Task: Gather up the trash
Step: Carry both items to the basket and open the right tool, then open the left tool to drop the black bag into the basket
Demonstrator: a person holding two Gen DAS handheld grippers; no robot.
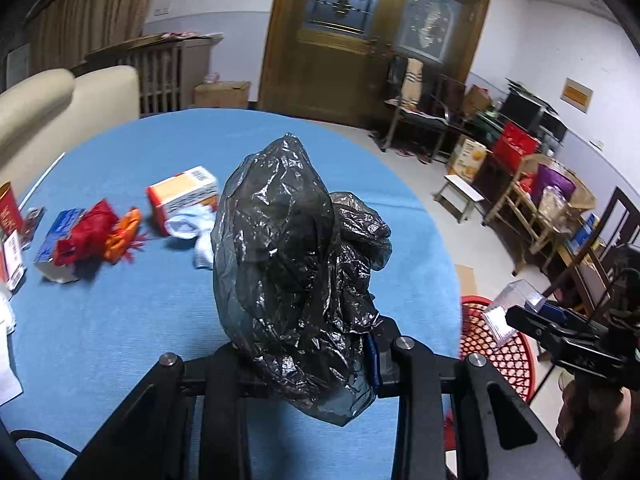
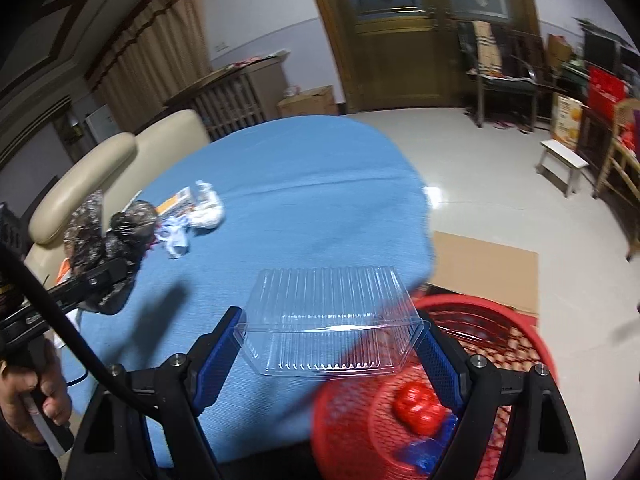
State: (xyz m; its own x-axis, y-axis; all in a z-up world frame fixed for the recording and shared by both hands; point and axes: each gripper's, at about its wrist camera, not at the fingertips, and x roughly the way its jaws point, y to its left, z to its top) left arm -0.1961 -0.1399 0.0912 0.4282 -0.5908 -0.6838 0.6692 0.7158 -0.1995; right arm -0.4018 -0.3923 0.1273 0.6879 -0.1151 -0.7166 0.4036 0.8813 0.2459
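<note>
Over the tabletop (image 2: pixel 304 184) edge, right tool (image 2: pixel 332 340) grips a clear box (image 2: pixel 332 312); basket (image 2: pixel 500 344) at 5 o'clock. Left tool (image 1: pixel 304 360) clamps a bag (image 1: pixel 296 264). Early release would miss the basket.

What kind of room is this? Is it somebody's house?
Probably a living room in a home. There is a cream leather sofa, a wooden door with patterned glass panes and a round table under a blue cloth, with boxes stacked along the wall.
</note>
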